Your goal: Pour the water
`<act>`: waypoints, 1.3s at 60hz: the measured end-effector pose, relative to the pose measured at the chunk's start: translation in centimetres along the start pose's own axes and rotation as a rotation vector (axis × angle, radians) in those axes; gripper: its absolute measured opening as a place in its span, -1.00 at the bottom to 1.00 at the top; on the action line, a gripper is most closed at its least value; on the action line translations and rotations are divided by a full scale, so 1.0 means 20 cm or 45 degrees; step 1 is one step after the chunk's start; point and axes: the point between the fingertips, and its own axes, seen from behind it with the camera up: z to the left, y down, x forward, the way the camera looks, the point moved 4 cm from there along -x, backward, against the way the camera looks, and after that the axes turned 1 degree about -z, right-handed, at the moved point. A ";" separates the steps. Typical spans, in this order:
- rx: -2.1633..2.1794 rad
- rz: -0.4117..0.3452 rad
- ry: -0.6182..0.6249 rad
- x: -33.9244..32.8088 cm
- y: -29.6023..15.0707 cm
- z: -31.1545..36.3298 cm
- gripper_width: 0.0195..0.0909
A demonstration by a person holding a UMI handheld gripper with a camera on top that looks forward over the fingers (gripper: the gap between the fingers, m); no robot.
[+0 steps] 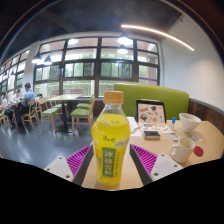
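At the far left of the frame, seated people (22, 97) gather near wooden chairs (50, 112), with open grey floor (35, 145) running from them toward the lower left, so that side offers the widest free room. Behind them a wall of windows (90, 68) spans the upper middle. At the centre stands one bottle (111, 140) of yellow drink with a yellow cap, upright and close to the camera, filling the space between the gripper's fingers (82, 160); the gripper (111, 160) has a purple pad on either side of the bottle's label, and both pads appear to press against it, so the tool is closed around the bottle. Behind the bottle runs a green bench (160, 98). Right of centre, a round pale table (205, 150) curves toward the lower right, its edge close beside the right finger. On it sit two white cups (186, 122): one further back, one nearer, beside the bottle's right. A small standing card (151, 113) sits behind them, leaving little bare tabletop on that side.
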 end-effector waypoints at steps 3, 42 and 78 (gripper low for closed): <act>0.016 0.031 -0.014 0.09 0.02 0.00 0.16; 0.974 -0.132 -0.339 0.19 -0.23 -0.31 -0.70; 2.837 -0.372 -0.798 0.13 -0.48 -0.86 -0.72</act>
